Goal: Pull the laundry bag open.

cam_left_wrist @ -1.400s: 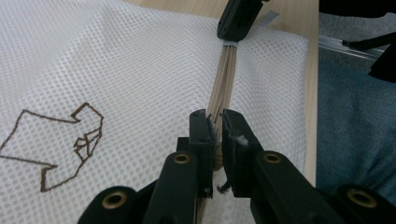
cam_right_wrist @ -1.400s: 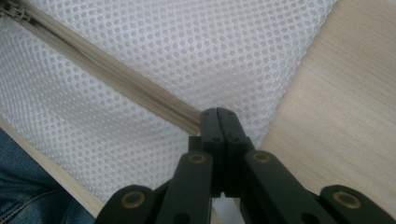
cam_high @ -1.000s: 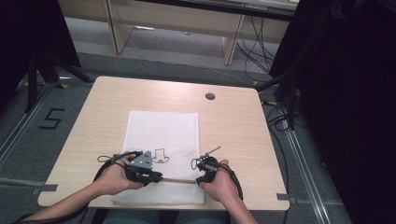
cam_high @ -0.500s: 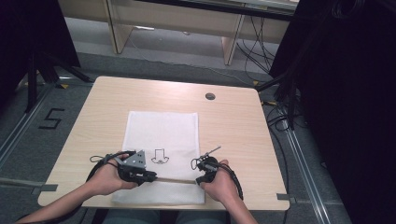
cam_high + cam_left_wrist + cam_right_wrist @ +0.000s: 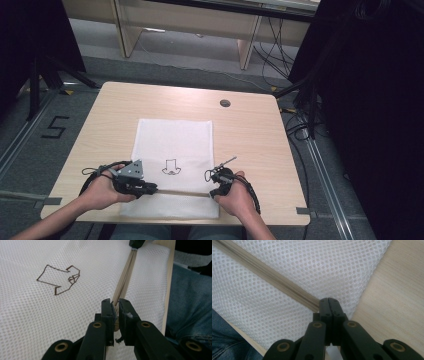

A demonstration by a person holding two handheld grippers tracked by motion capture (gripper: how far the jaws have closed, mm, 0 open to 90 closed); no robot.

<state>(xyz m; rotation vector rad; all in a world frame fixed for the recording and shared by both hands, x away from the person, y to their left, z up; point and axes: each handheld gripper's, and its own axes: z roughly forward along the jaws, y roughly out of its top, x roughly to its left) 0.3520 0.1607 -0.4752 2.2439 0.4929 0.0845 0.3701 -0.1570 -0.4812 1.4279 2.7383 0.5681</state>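
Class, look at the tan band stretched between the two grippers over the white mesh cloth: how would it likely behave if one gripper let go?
The band looks stretchy: its thin strands run taut and straight from the left gripper to the right gripper, so it would probably snap back. It seems very light and floppy, likely lying limp on the mesh cloth.

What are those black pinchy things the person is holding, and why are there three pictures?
They are grippers, tools with two black jaws that pinch. A person holds the left gripper and the right gripper, one in each hand. One picture comes from a camera high above the wooden table. The other two come from small cameras riding on each gripper. On the table lies a white mesh cloth with a little drawn shape. Both grippers pinch a tan band stretched between them.
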